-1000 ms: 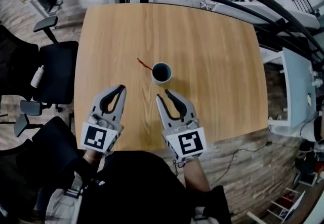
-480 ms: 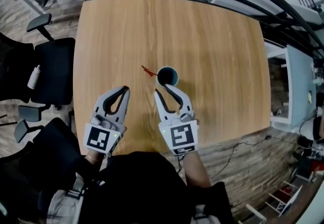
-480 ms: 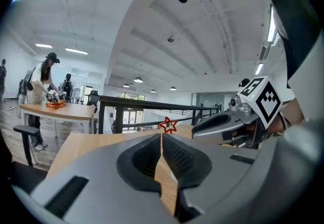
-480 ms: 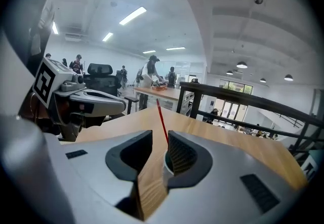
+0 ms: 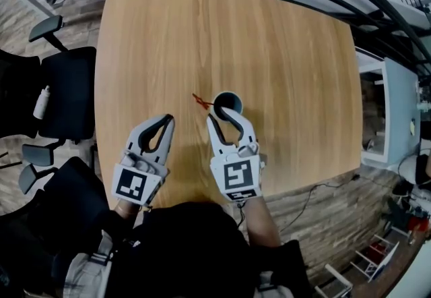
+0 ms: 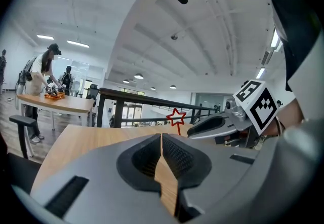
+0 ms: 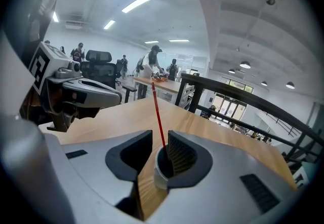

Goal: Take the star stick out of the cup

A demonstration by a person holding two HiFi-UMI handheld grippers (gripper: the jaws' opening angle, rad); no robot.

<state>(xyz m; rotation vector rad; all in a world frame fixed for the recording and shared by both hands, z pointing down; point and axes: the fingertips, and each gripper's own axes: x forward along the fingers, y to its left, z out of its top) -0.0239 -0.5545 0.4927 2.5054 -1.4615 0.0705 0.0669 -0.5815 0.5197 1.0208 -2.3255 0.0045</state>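
Before right tool [image 5: 217, 113], cup [image 5: 229, 96], star stick [image 5: 199, 100]

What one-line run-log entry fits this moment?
left claw: shut, empty | right claw: open, astride star stick | star stick: standing in cup | cup: upright on table

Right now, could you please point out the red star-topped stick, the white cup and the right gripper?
red star-topped stick [image 7: 159, 116]: right gripper view, middle of its shaft.
white cup [image 7: 159, 177]: right gripper view, its outer wall.
right gripper [image 5: 215, 114]: head view, midway between its fingertips.
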